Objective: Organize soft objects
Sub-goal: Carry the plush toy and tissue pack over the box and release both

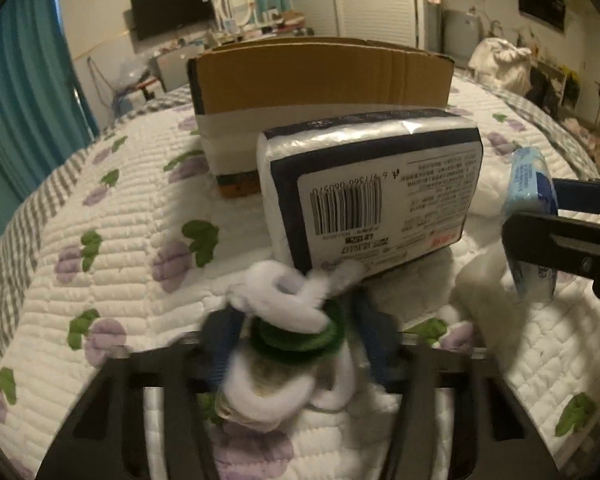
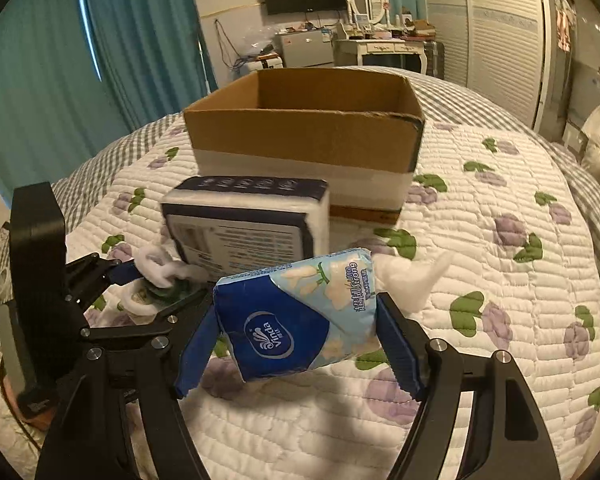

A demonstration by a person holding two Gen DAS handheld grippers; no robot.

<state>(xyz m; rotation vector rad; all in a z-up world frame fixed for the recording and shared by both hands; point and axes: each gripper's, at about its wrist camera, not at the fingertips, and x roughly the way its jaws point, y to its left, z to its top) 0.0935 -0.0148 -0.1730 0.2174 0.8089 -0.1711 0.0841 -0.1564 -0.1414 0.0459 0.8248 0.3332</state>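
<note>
My left gripper [image 1: 296, 332] is shut on a white plush toy with a green band [image 1: 296, 332], held just above the quilt; it also shows in the right wrist view [image 2: 160, 276]. My right gripper [image 2: 300, 320] is shut on a blue Vinda tissue pack [image 2: 300, 316], seen edge-on in the left wrist view [image 1: 530, 220]. A white and navy tissue pack with a barcode [image 1: 376, 196] stands on the bed right behind the plush toy [image 2: 248, 224]. An open cardboard box [image 2: 304, 136] stands behind it [image 1: 320, 80].
A white fluffy item [image 2: 412, 280] lies on the quilt [image 2: 500, 220] just right of the blue pack. The bed's quilt [image 1: 120, 208] has purple flowers. Teal curtains, a TV and a dresser stand beyond the bed.
</note>
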